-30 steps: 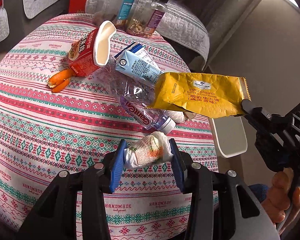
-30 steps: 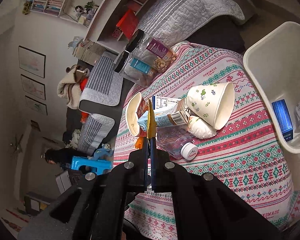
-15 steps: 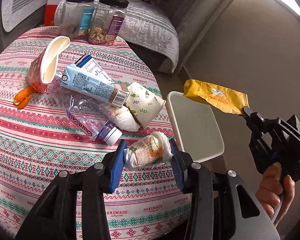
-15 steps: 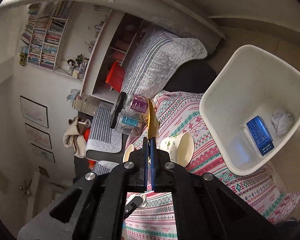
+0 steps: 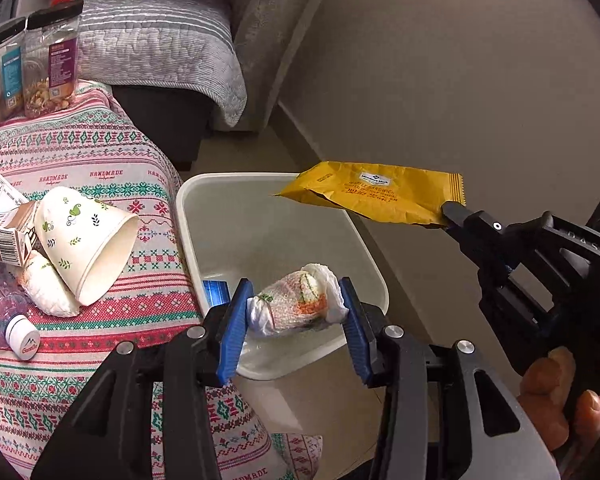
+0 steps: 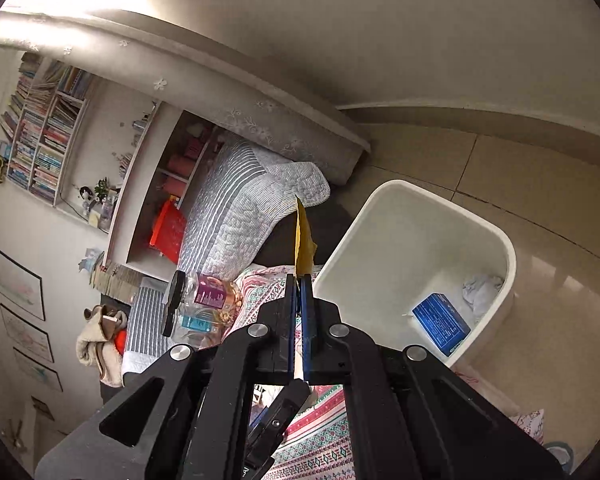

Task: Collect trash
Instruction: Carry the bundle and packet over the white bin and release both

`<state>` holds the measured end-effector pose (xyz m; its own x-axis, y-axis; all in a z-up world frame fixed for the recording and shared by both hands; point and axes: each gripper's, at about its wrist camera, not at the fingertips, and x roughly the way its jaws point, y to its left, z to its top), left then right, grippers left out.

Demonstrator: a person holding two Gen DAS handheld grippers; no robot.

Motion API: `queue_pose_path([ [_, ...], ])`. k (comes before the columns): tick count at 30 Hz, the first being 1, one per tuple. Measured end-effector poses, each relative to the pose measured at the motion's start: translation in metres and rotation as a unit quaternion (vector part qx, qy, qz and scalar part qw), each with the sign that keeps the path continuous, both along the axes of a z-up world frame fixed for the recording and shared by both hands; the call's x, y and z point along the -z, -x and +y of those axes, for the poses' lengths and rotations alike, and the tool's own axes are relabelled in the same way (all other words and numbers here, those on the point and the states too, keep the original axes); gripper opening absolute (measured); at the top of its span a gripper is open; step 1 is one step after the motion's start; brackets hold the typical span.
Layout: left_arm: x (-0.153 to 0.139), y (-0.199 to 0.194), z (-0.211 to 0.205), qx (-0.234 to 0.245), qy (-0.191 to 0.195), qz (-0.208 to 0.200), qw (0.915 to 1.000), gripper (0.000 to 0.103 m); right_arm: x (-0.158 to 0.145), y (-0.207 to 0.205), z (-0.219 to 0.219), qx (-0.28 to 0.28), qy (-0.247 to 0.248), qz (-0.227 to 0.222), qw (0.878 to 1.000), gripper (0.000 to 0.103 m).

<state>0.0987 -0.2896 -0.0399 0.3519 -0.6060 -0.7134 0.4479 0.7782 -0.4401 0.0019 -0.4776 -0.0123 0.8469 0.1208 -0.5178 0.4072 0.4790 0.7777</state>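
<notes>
My left gripper point(image 5: 294, 312) is shut on a crumpled white wrapper with orange and green print point(image 5: 296, 306), held above the near part of the white bin point(image 5: 220, 184). My right gripper point(image 5: 450, 210) is shut on the corner of a yellow snack packet point(image 5: 376, 196), held over the bin's far right rim. In the right wrist view the packet point(image 6: 303, 240) shows edge-on between the shut fingers of my right gripper point(image 6: 299, 280), left of the bin point(image 6: 504, 248). The bin holds a blue box point(image 6: 440, 322) and a white tissue point(image 6: 480, 290).
On the patterned tablecloth point(image 5: 100, 152) left of the bin lie a tipped paper cup point(image 5: 88, 240), a white wad point(image 5: 46, 290), a milk carton point(image 5: 0, 224) and a crushed plastic bottle point(image 5: 8, 320). Two snack jars point(image 5: 28, 68) stand at the back. A grey sofa point(image 5: 148, 44) stands behind.
Both grippers have swung right from over the table to above the bin, each still holding its trash. The bin now sits right under them.
</notes>
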Motion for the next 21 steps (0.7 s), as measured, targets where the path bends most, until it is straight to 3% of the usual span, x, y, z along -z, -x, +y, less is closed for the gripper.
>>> queue_pose_path([
  [3, 0.011, -0.012, -0.018, 0.008, -0.01, 0.016, 0.9998, 0.058, 0.009, -0.002, -0.005, 0.016, -0.009, 0.02, 1.0, 0.003],
  [5, 0.013, -0.017, -0.019, 0.003, -0.018, 0.018, 0.9997, 0.066, 0.016, -0.001, -0.01, 0.029, -0.024, 0.031, 0.999, 0.014],
  [8, 0.011, -0.021, -0.005, -0.006, -0.007, 0.024, 0.9997, 0.069, 0.023, 0.003, -0.015, 0.043, -0.044, 0.031, 0.998, 0.027],
  [14, 0.0, -0.018, 0.043, -0.027, -0.027, 0.011, 0.9992, 0.069, 0.019, -0.003, -0.005, 0.034, -0.019, 0.04, 0.998, 0.032],
  [21, -0.023, -0.029, 0.141, -0.108, -0.072, 0.007, 0.9915, 0.069, 0.009, -0.021, 0.017, -0.007, 0.03, 0.056, 0.998, 0.043],
])
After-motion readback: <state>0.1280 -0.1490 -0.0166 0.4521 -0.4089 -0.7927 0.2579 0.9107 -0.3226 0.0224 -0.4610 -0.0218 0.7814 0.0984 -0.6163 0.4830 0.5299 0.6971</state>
